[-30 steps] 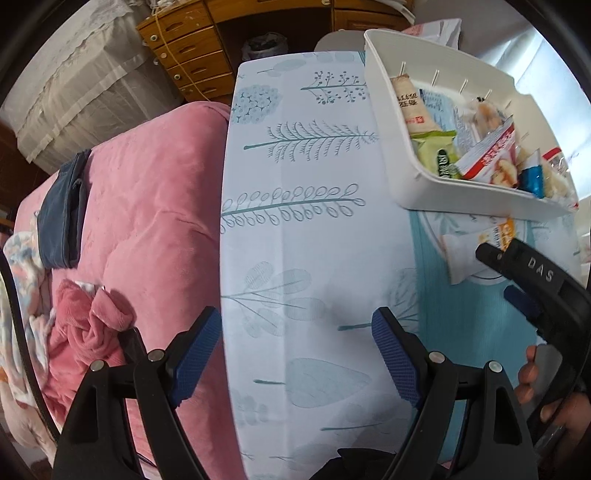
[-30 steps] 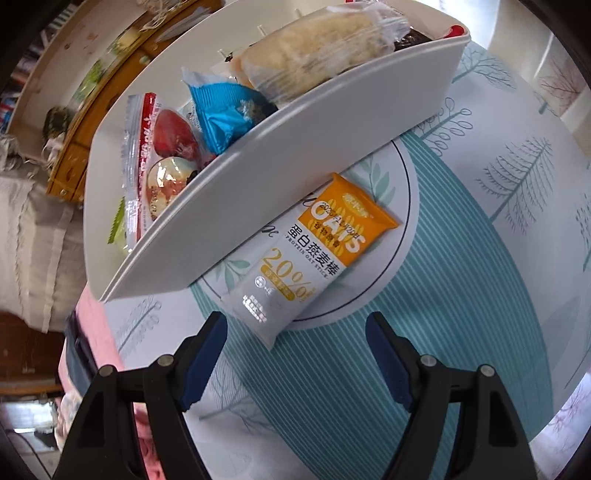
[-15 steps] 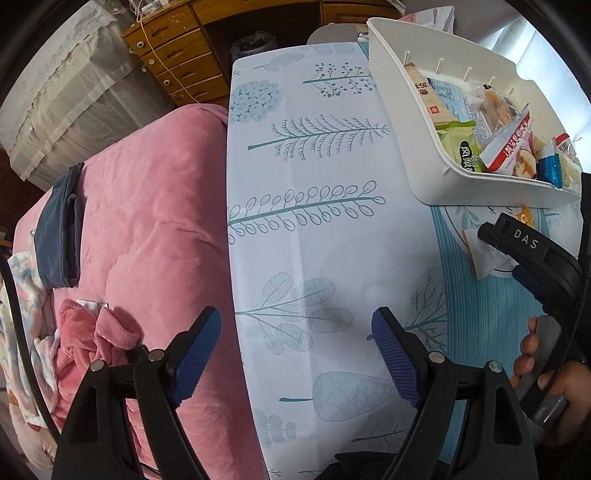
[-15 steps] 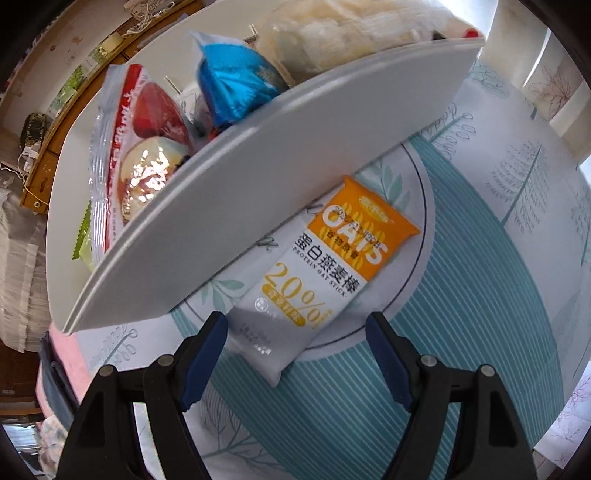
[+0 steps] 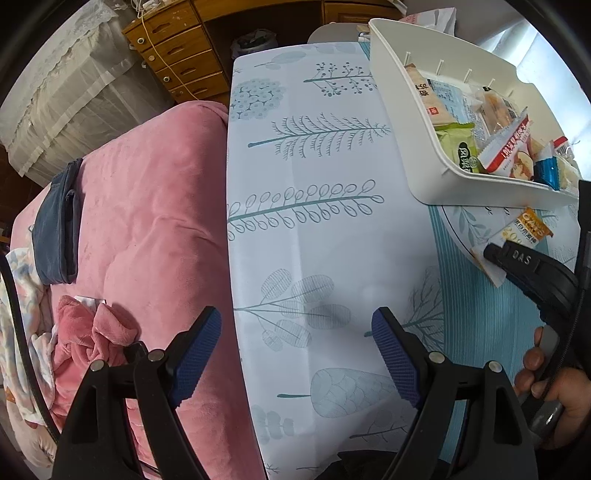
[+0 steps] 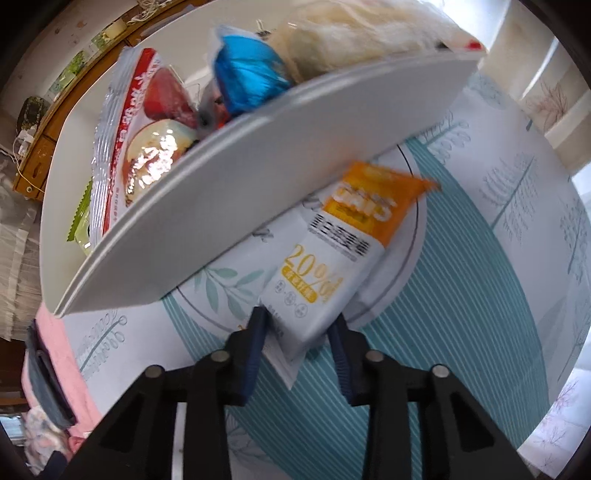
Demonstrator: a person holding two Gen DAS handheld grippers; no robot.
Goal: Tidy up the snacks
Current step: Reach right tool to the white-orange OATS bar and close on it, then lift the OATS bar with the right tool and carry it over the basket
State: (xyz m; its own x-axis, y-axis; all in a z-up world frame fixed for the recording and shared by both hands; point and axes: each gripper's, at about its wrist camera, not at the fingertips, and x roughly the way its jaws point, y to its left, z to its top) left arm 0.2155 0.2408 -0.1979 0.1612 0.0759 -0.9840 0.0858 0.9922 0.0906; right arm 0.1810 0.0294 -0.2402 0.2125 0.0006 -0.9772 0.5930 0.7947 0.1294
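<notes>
Oat bar (image 6: 325, 273) between closing right tool (image 6: 299, 332) pads (lower end), left tool (image 5: 295, 354) released

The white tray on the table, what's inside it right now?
The white tray holds packaged snacks: a red-and-white packet, a blue wrapper, a green packet, a pale puffy bag. Its front wall hides their lower parts and the tray floor.
</notes>
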